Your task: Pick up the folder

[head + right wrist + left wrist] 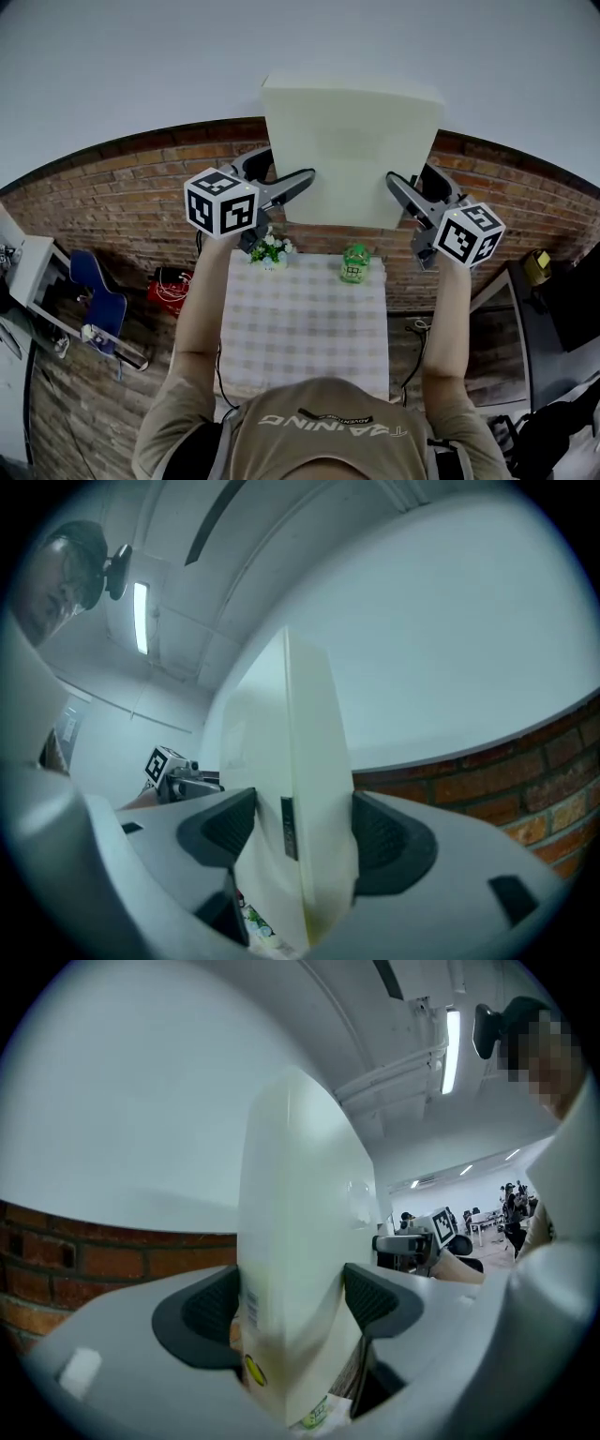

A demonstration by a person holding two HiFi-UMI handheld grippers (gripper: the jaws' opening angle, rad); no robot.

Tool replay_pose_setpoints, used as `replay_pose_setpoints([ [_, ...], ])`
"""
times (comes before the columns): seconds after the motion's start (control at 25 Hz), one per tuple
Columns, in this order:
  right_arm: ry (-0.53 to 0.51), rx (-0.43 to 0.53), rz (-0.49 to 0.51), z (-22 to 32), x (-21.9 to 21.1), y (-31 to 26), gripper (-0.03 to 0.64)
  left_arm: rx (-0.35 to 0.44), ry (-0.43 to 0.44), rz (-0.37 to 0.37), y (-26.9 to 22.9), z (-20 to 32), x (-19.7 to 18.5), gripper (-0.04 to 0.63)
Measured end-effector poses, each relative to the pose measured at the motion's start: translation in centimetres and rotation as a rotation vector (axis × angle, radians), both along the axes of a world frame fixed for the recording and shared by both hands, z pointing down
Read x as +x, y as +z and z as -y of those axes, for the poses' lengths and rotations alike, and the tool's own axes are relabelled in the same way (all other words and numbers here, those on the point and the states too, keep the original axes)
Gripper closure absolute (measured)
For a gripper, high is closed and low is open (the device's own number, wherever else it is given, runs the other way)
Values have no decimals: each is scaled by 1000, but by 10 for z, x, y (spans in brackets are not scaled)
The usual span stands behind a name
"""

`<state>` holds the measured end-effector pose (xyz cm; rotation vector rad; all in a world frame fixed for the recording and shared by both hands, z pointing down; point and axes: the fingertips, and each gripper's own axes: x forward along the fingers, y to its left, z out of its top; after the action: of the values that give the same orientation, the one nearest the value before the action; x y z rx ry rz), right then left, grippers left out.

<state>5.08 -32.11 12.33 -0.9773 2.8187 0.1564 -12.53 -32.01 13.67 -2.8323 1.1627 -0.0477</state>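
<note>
Lift complete: folder (352, 150) is held above the table (305, 328). Left gripper (302, 181) and right gripper (396, 185) jaws pinch opposite edges. Next, hold level with even grip.

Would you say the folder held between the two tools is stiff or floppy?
Probably stiff: the folder looks flat with only its lower corners clamped by the left tool and right tool. Likely light, being held aloft. Its smooth faces might slip.

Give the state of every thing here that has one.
folder: closed, lifted clear of the table, held upright.
left gripper: shut on the folder's left edge.
right gripper: shut on the folder's right edge.
flowers: standing on the table.
green figure: upright on the table.
</note>
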Motion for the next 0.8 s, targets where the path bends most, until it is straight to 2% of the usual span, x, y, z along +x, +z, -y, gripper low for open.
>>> replay_pose_setpoints([
  [0.8,-20,7,-2,0,-14,0,324,33,-39,1,-6,-5,-13,256],
])
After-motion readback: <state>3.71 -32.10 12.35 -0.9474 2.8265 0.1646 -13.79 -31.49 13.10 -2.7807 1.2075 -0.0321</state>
